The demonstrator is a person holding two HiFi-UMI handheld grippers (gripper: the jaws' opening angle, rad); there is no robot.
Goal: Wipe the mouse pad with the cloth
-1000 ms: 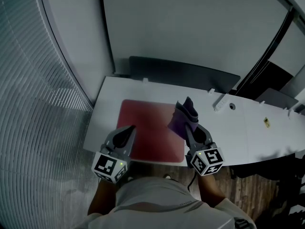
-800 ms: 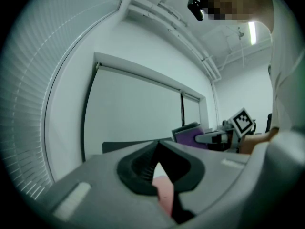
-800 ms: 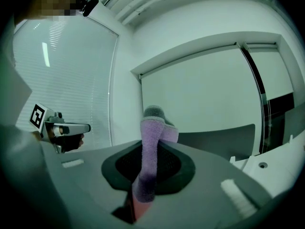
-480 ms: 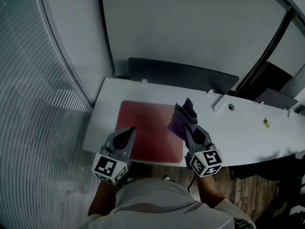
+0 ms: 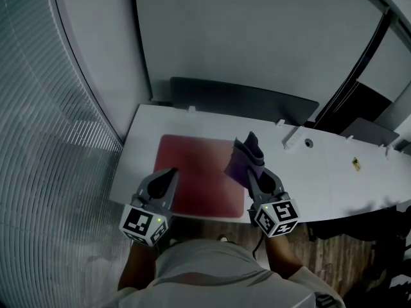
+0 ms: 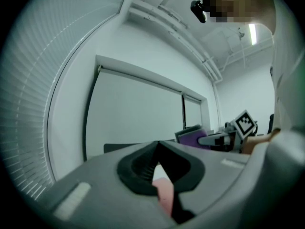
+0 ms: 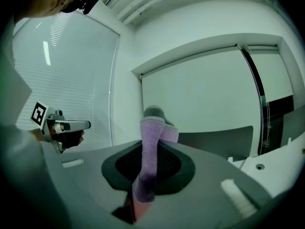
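A dark red mouse pad [image 5: 196,172] lies on the left part of the white desk [image 5: 302,178]. My right gripper [image 5: 255,172] is shut on a purple cloth [image 5: 245,159], which it holds above the pad's right edge. The cloth [image 7: 151,142] sticks up folded between the right jaws, with a grey edge at its top. My left gripper [image 5: 171,173] is shut with nothing in it, over the pad's near left part. The pad [image 6: 164,194] shows as a pink strip below the closed left jaws.
A dark panel [image 5: 244,101] runs along the desk's back edge. A white power strip [image 5: 294,137] and a round cable hole [image 5: 307,143] lie right of the pad. A ribbed curved wall [image 5: 45,140] stands at the left. Dark wooden floor [image 5: 334,262] shows below the desk.
The left gripper has drawn back a little toward the near edge of the pad. The right gripper and cloth have hardly moved.
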